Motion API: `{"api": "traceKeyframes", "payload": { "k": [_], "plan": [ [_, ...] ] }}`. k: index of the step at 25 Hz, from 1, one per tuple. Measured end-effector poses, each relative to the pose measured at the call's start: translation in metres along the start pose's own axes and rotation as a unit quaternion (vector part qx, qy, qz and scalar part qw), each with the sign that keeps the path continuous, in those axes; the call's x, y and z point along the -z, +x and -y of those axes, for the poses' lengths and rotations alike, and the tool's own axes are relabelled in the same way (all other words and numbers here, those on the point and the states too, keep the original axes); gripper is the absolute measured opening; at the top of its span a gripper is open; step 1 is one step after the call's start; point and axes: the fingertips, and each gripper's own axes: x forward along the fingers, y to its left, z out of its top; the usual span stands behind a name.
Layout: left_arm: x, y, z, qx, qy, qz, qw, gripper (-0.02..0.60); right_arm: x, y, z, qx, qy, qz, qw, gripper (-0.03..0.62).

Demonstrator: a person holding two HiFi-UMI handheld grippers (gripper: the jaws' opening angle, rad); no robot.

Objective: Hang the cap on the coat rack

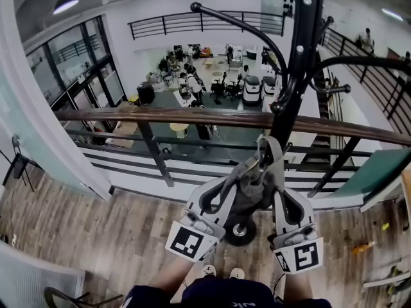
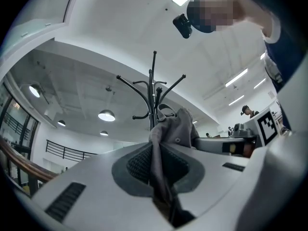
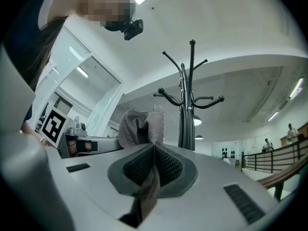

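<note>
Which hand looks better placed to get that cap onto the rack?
Probably the right: the right gripper and left gripper both clamp the cap, but the right one sits nearer the coat rack pole.

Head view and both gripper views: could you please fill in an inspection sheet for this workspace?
Surface: wood-plank floor.
Job's things: grey cap held up in front of the black coat rack, not yet on a hook.
Clutter: small orange bit on the floor at right, too small to tell.
Tools: left tool shut on the cap; right tool shut on the cap.
Cables: nothing seen.
Surroundings: wooden railing; open hall below it.
</note>
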Motion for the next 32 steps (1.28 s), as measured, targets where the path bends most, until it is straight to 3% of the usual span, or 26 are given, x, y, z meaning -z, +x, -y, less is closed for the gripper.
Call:
{"api": "traceKeyframes", "payload": {
  "k": [7,20,32],
  "plan": [
    [-0.026,0.008,0.001,-0.020,0.026,0.031,0.9990,0.037,-0.026,0.003,0.008,0.003,-0.014,0.030,0.999,0.017],
    [-0.059,0.013,-0.011,-0.046,0.040,0.062,0.9962,0.038,-0.053,0.013,0.007,0.007,-0.029,0.049,0.998,0.017],
    [-0.080,0.015,-0.012,-0.047,0.051,0.094,0.9932,0.038,-0.079,0.022,0.011,0.012,-0.049,0.082,0.995,0.017]
  ]
}}
